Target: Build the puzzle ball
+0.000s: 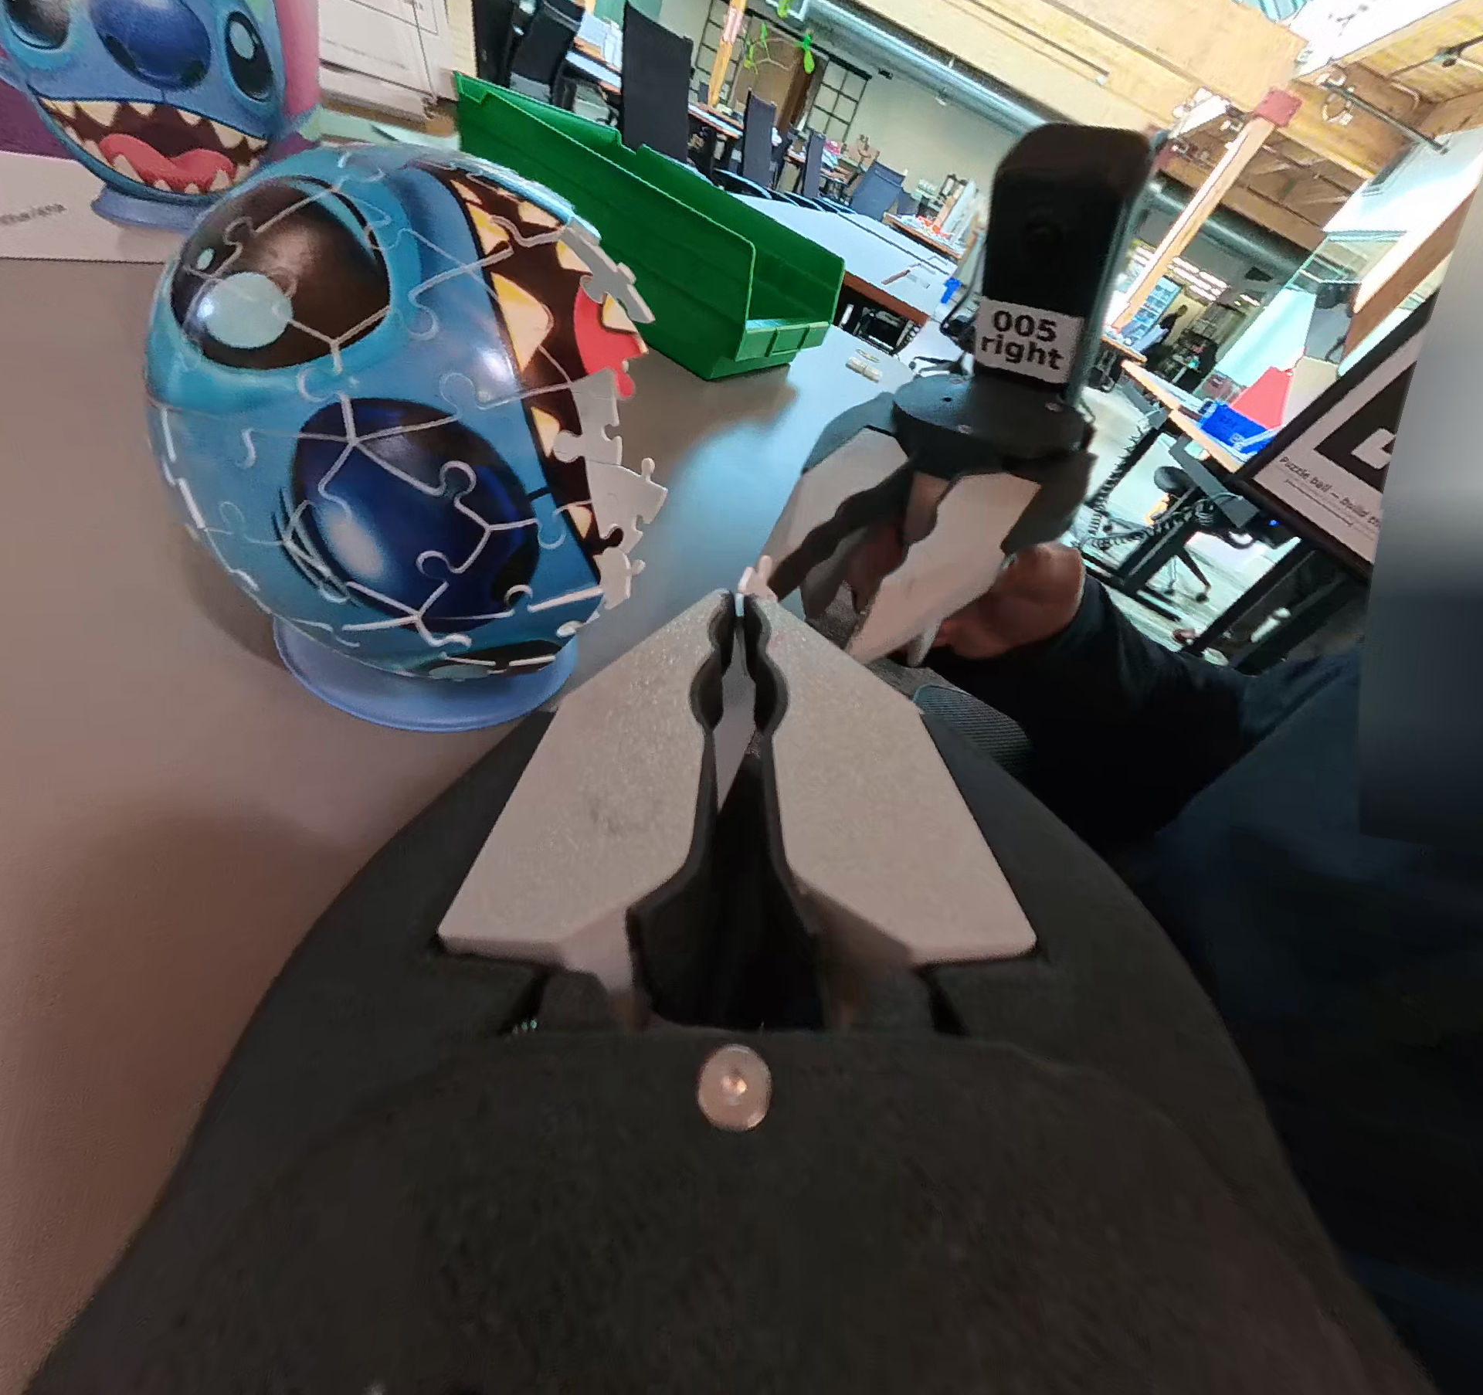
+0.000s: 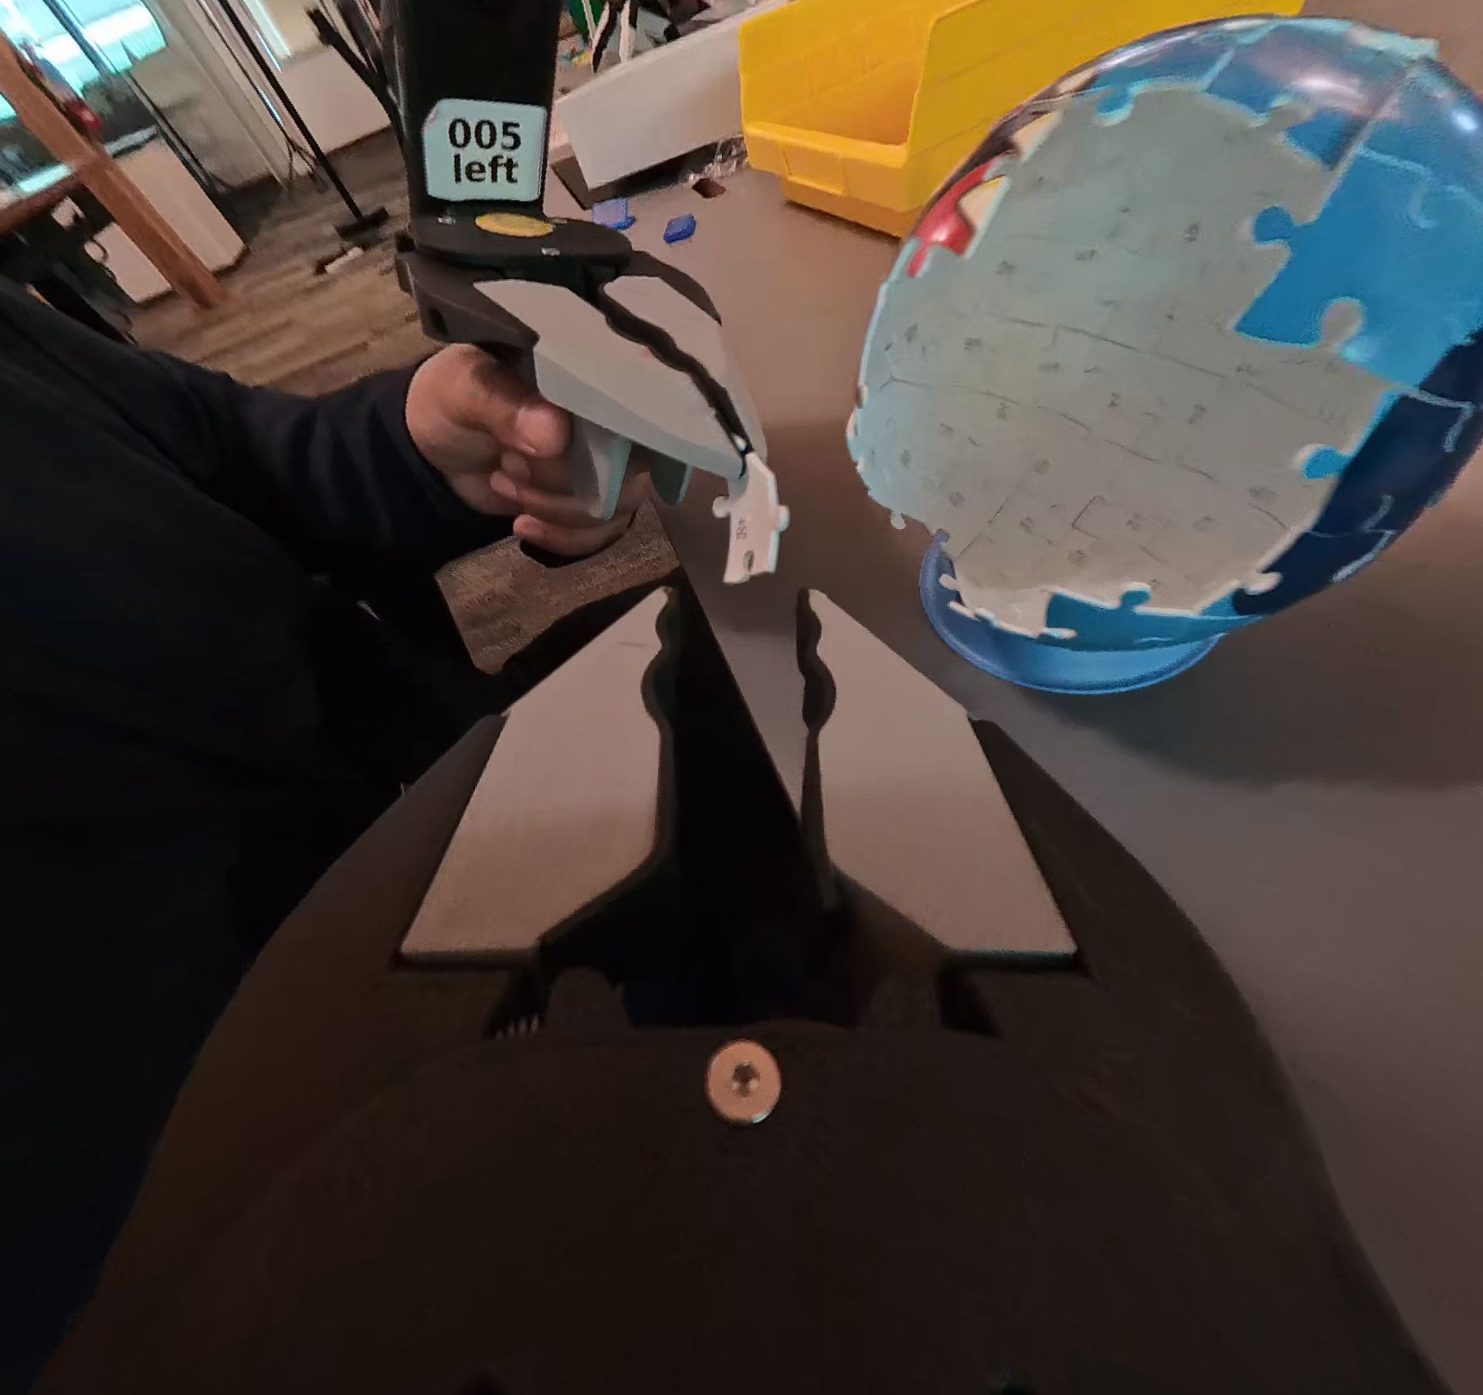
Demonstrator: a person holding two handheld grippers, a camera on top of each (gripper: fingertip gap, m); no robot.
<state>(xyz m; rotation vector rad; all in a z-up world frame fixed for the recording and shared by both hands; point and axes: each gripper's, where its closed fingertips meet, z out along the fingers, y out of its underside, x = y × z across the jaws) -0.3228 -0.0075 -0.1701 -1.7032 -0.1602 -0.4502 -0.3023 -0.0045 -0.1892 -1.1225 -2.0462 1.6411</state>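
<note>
Left tongs (image 2: 742, 466) pinch a puzzle piece (image 2: 750, 518) beside the ball (image 2: 1164, 361); right tongs (image 2: 734, 602) gape.

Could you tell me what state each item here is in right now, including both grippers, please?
puzzle ball: partly built, large gap on one side, sitting on its blue stand.
puzzle piece: pinched at the left gripper's tip, off the table, apart from the ball.
left gripper: jaws shut on the piece.
right gripper: jaws open, empty.
green bin: upright on the table.
yellow bin: upright on the table.
</note>
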